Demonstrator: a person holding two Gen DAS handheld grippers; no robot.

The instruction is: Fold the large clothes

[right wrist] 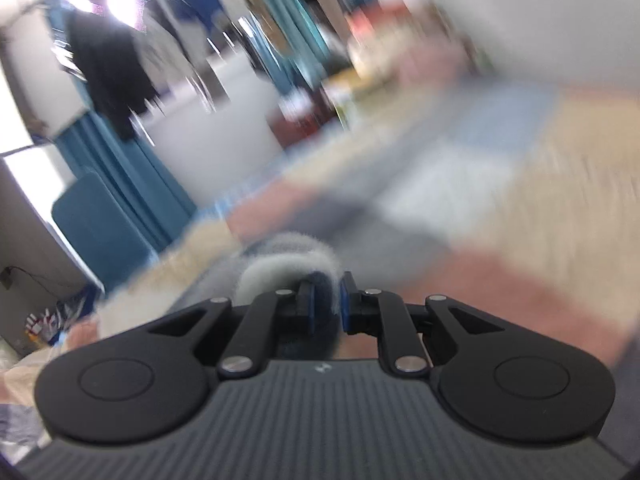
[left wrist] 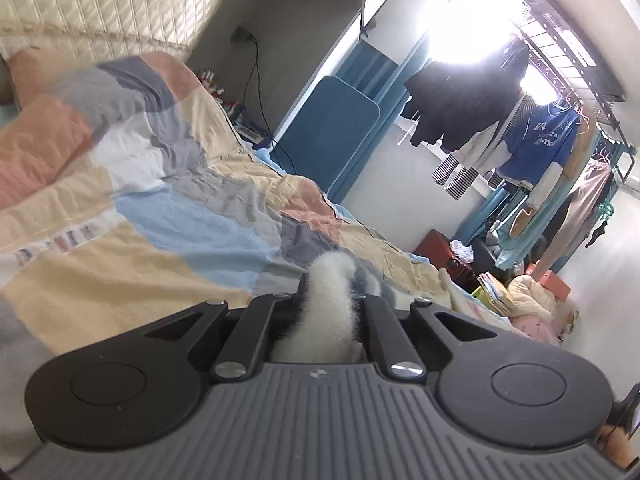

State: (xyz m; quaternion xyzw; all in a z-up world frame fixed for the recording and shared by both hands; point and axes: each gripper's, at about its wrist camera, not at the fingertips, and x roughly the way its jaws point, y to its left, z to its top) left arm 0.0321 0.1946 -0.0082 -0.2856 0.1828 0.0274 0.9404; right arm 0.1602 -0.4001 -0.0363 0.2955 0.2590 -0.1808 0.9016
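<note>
My left gripper (left wrist: 329, 300) is shut on a fuzzy white and dark striped garment (left wrist: 332, 280), which bunches up between its jaws above the bed. My right gripper (right wrist: 325, 300) is shut on another part of the same fuzzy garment (right wrist: 288, 264), grey-white with a dark blue fold between the jaws. Most of the garment is hidden below both grippers. The right wrist view is heavily motion blurred.
A patchwork quilt (left wrist: 160, 208) in peach, blue, grey and cream covers the bed. A quilted headboard (left wrist: 100, 4) is at the far left. Hanging clothes (left wrist: 536, 144) on a rack, a blue board (left wrist: 328, 132) and floor clutter (left wrist: 516, 284) lie beyond the bed.
</note>
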